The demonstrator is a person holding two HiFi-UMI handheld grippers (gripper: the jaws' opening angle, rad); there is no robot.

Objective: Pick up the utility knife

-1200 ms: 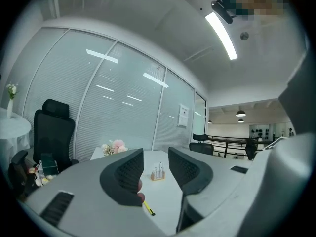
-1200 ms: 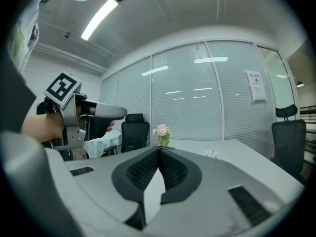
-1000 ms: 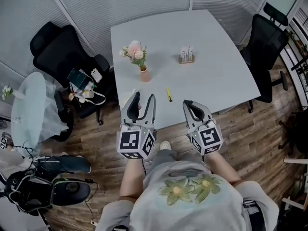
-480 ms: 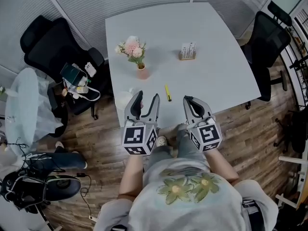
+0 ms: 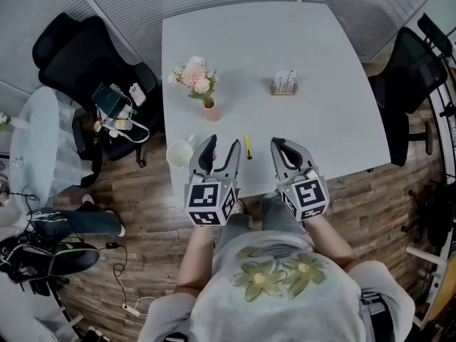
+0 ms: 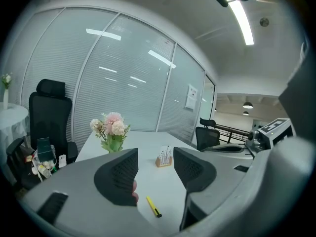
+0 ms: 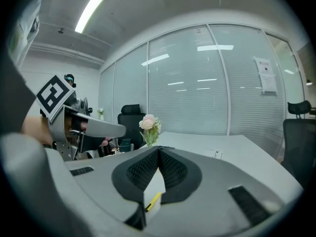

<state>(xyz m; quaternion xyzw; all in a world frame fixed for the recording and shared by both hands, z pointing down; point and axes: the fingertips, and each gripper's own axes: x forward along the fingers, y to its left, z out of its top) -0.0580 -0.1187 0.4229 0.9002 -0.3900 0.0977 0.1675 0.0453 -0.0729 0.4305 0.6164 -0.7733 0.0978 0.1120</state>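
Setup: white table (image 5: 324, 45), person at its near edge with one gripper in each hand.

Utility knife (image 5: 248, 145): yellow with a dark tip, lying flat on the tabletop close to the near edge, long axis running away from the person. In the head view it sits between the tips of the two grippers, touched by neither. In the left gripper view the knife (image 6: 153, 207) lies on the table beyond the gap between the jaws. In the right gripper view only a short yellow length of it (image 7: 152, 201) shows below the jaws.

Left gripper (image 5: 220, 143): jaws wide apart, nothing between them. It is above the near edge of the tabletop, just left of the knife. Same reading from its own view (image 6: 154, 169): both ribbed pads bare.

Right gripper (image 5: 283, 145): jaws together with their tips meeting, nothing clamped. It is above the near edge, right of the knife. Its own view (image 7: 158, 152) confirms that the pads touch at the tip.

Other items on the tabletop:
- Pink flowers (image 5: 194, 77) in a small pink vase (image 5: 209, 110), left of centre and beyond the knife.
- Small card holder (image 5: 284, 83), toward the middle, well apart from the knife.
- Pale cup (image 5: 179, 153), at the left edge near the near left corner, just beside the left gripper.

Black office chairs stand off the left (image 5: 78, 55) and right (image 5: 413, 66) sides.
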